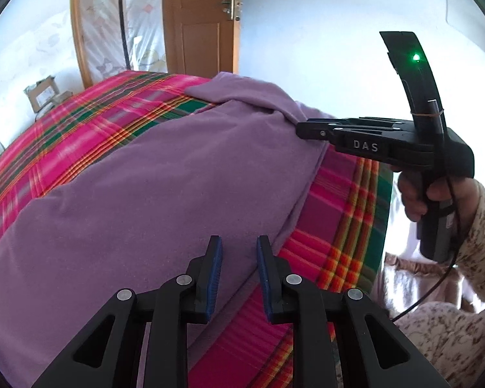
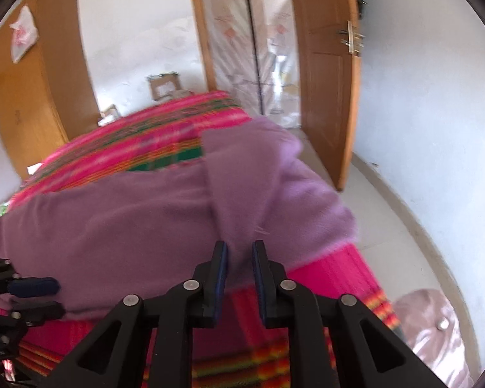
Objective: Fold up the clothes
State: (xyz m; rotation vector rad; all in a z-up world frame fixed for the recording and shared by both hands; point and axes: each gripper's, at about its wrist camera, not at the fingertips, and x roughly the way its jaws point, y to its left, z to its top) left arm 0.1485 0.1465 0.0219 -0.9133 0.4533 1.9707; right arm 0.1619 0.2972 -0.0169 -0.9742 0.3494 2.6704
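Mid-fold: purple garment [image 1: 152, 174] on bed [image 1: 64, 135]; left hand-held gripper [image 1: 239, 258] released, right hand-held gripper [image 2: 240, 258] released around flap. Next: regrip edge.

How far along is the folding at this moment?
Early. Done: one flap of the purple garment is turned over on the plaid bedspread. In hand: nothing; left gripper and right gripper both stand open over it. Left: most of it lies spread flat, unfolded.

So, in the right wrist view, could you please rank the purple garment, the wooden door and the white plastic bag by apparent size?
1. purple garment, nearest the camera
2. wooden door
3. white plastic bag
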